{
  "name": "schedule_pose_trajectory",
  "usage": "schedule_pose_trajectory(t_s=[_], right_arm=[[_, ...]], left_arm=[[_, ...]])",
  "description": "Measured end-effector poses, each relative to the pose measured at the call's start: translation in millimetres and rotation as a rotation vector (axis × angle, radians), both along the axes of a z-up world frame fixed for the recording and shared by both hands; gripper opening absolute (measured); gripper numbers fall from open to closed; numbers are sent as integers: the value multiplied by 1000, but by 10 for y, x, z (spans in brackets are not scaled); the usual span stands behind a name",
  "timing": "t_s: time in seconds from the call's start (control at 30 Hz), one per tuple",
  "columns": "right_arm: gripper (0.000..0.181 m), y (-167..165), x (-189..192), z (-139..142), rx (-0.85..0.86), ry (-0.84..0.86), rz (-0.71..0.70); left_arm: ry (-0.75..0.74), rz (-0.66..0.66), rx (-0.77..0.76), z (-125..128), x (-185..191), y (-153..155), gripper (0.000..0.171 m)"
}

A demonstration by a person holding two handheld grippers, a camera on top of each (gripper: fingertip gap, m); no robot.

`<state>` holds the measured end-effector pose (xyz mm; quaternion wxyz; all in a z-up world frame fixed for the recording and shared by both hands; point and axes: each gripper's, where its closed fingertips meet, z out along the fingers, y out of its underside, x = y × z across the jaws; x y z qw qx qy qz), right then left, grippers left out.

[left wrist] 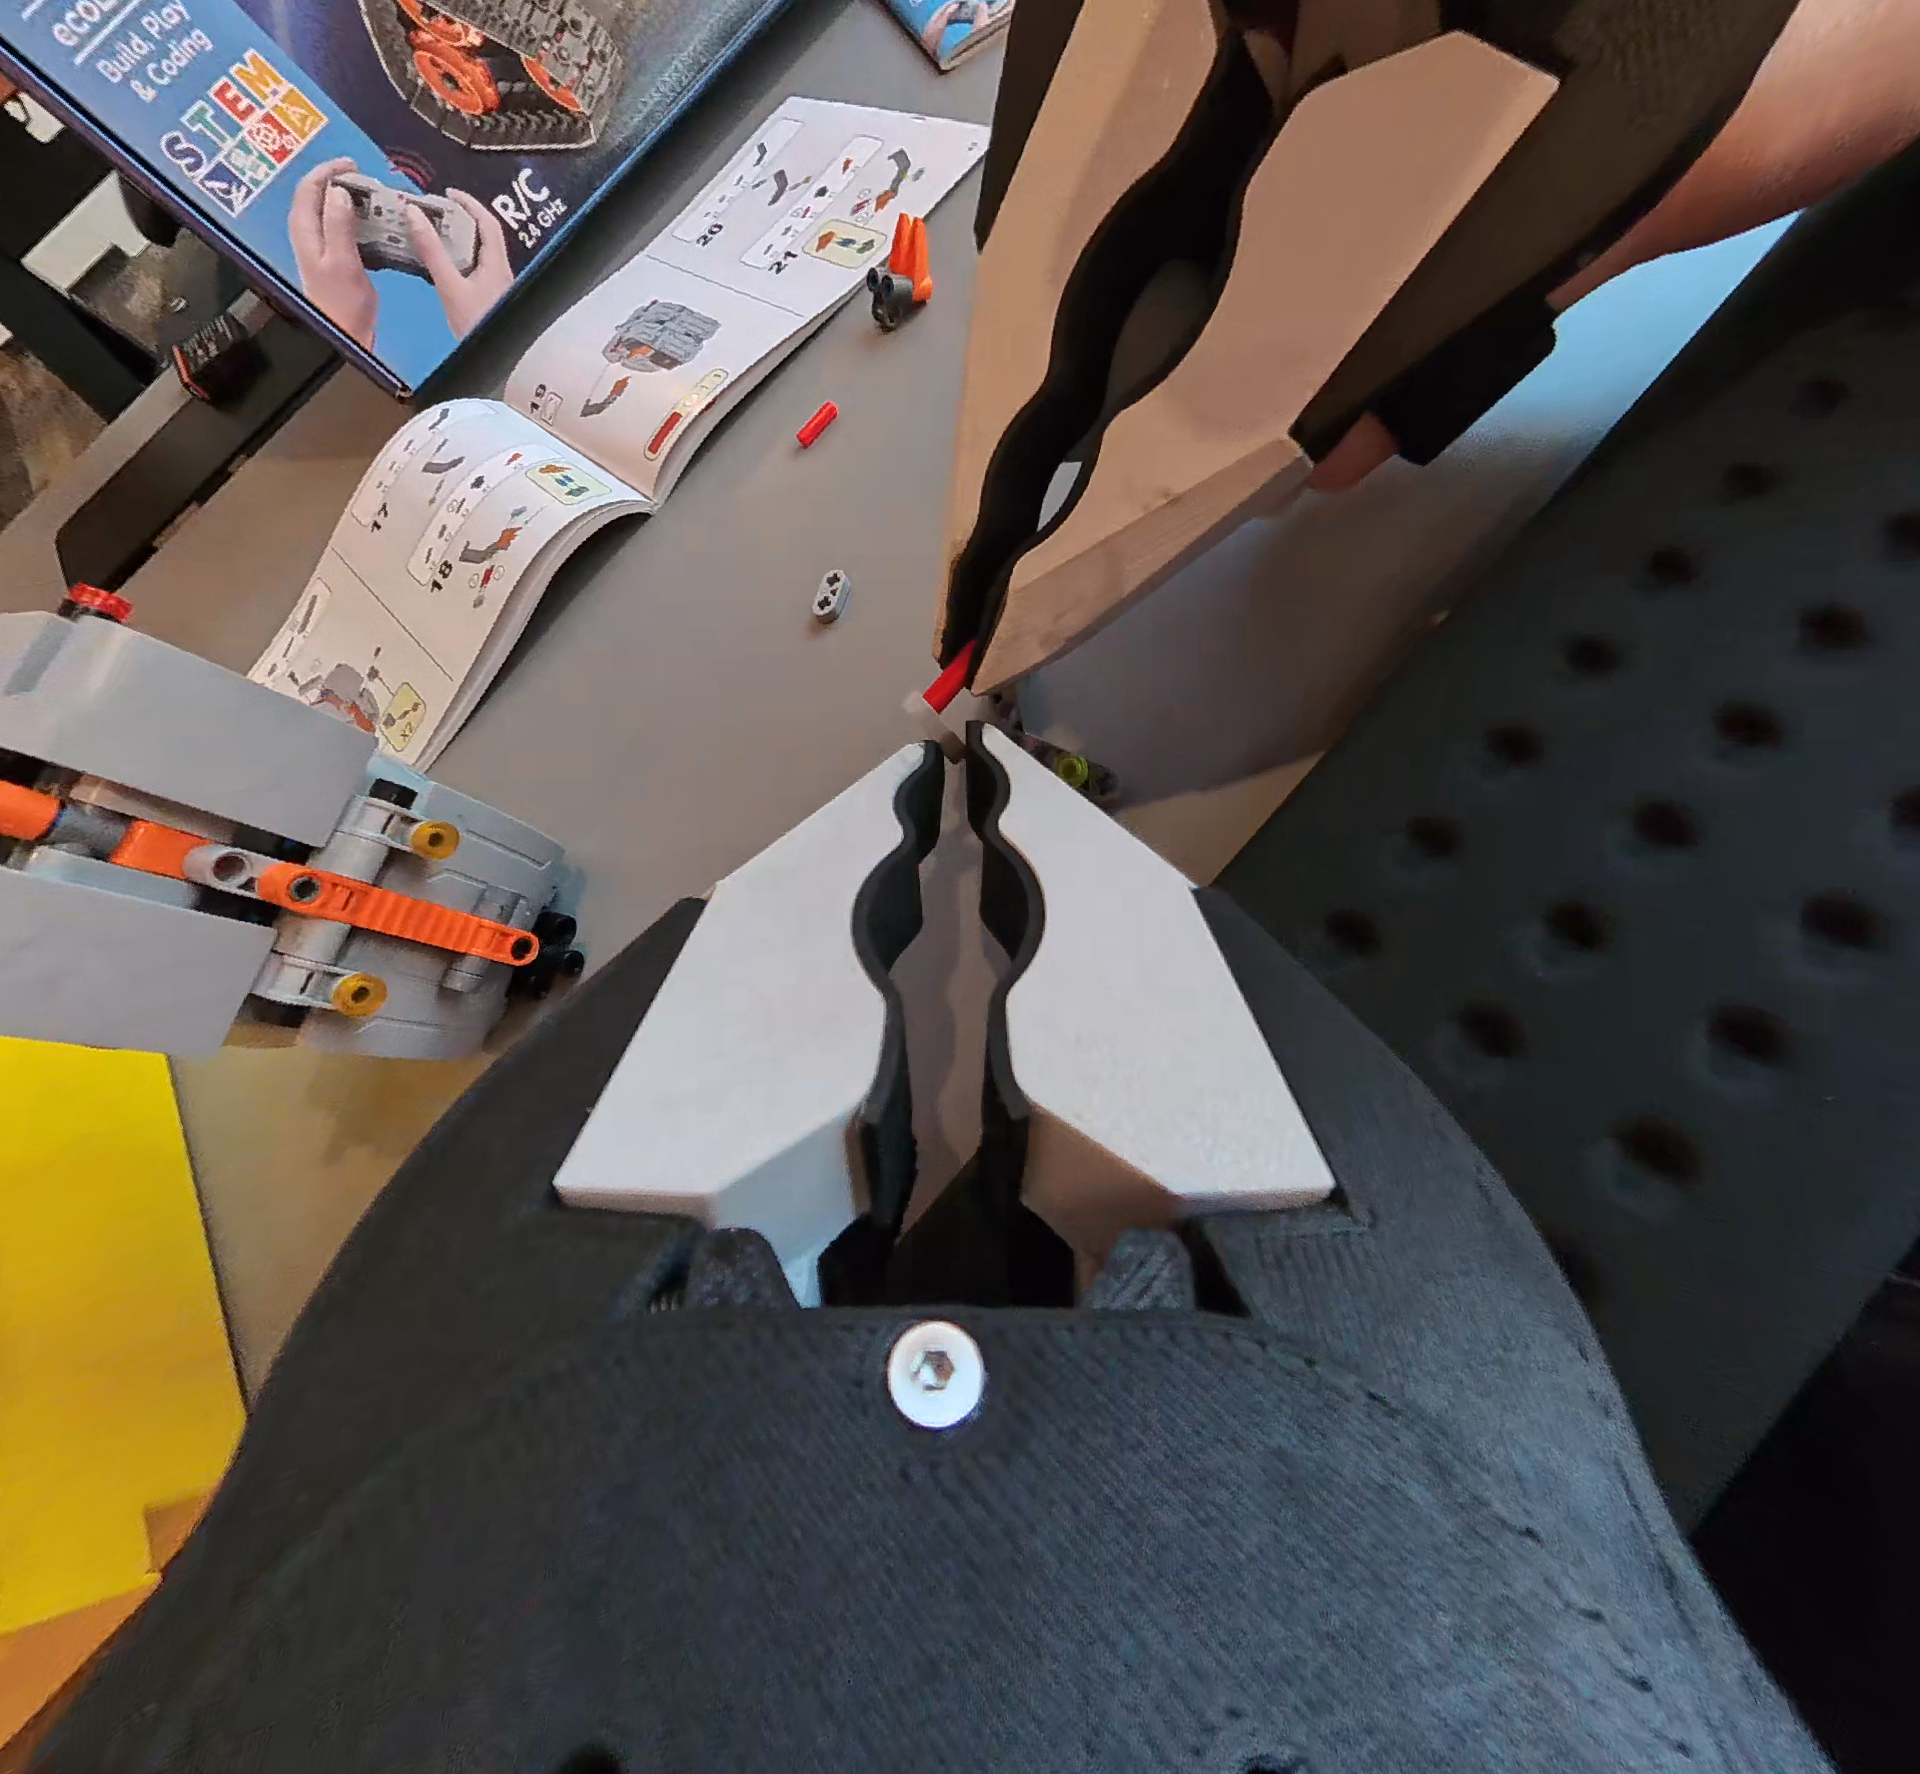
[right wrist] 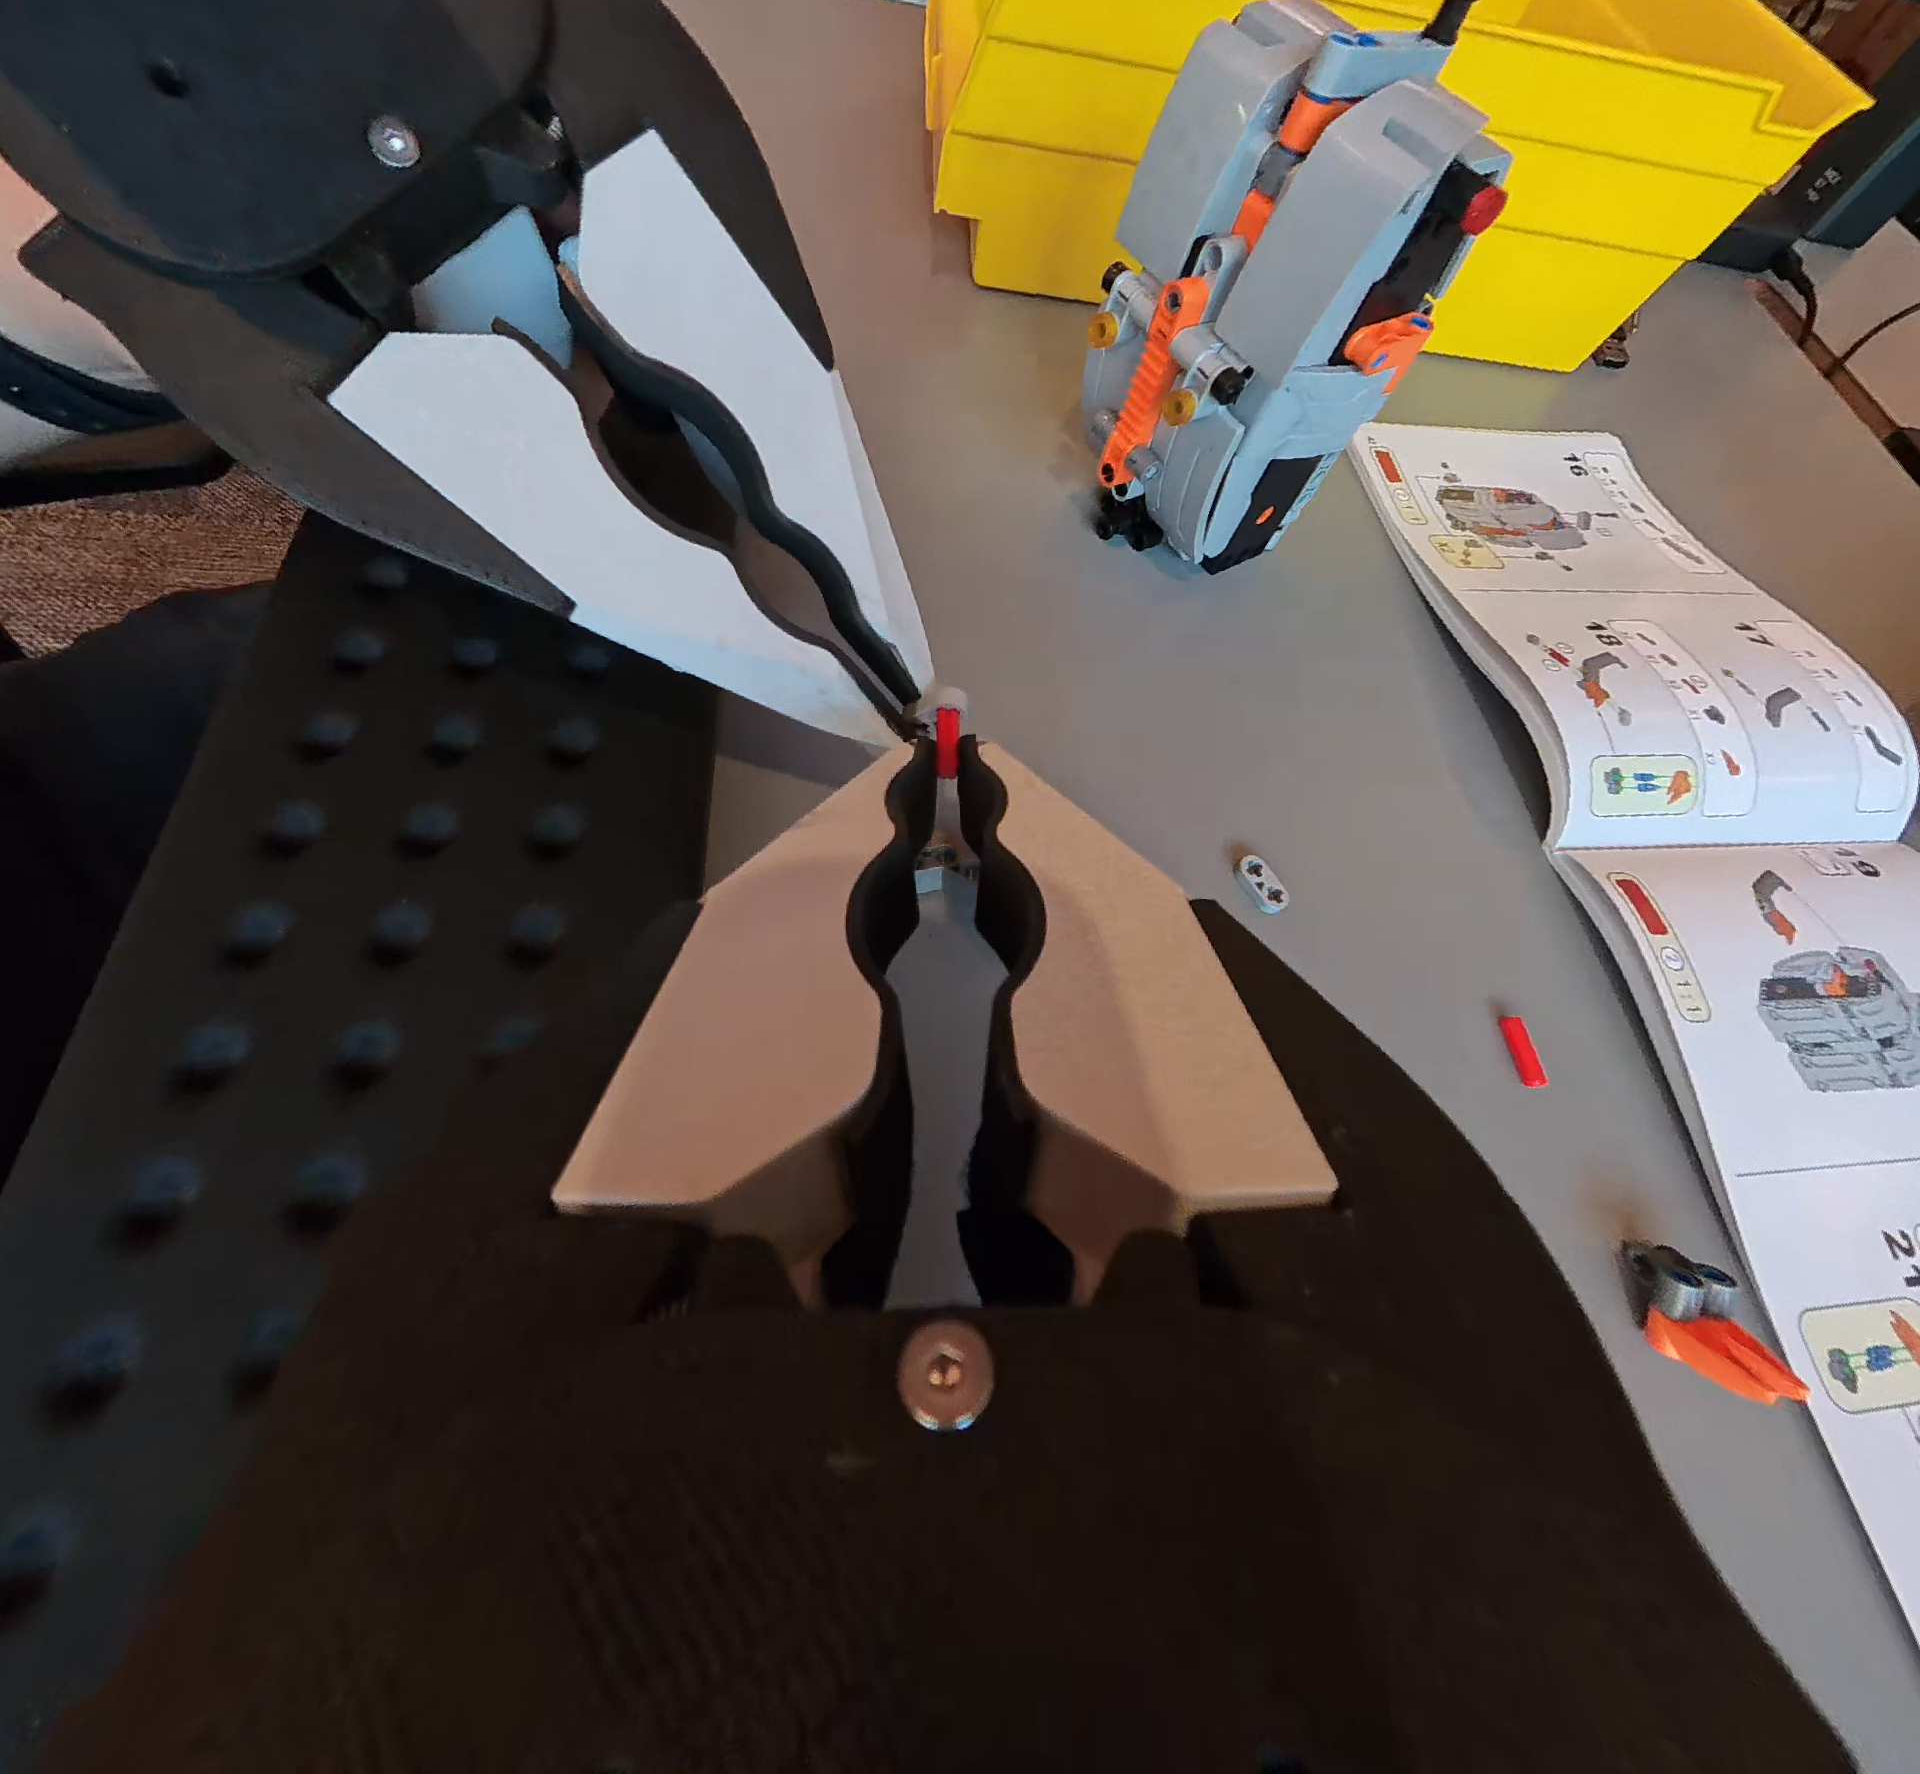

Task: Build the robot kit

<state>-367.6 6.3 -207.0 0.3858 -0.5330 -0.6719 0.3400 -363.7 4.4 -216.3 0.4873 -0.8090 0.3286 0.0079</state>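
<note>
Red pin (right wrist: pixel 947 740) pinched in right claw (right wrist: pixel 943 756); left claw (left wrist: pixel 954 750) nearly together, its white bit (left wrist: pixel 918 703) indistinct.

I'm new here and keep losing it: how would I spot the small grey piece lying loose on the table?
Start at the open instruction booklet on the grey table. Beside its near edge lies the small grey piece. Unlike the loose red pin nearby, it is pale, oval, with two holes.
</note>
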Motion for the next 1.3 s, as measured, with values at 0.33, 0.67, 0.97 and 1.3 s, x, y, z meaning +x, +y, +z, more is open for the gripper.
schedule_pose_trajectory(t_s=[0.33,0.67,0.97,1.3], right_arm=[[3,-12,-53,-68,19,-5,-51],[3,11,-56,18,47,46,-12],[3,8,-75,4,84,39,-20],[3,2,-81,-29,143,23,-23]], left_arm=[[122,-32,38,-69,-38,-8,2],[63,-9,71,11,-62,9,4],[71,20,72,7,-80,41,8],[138,29,92,-27,-85,44,7]])
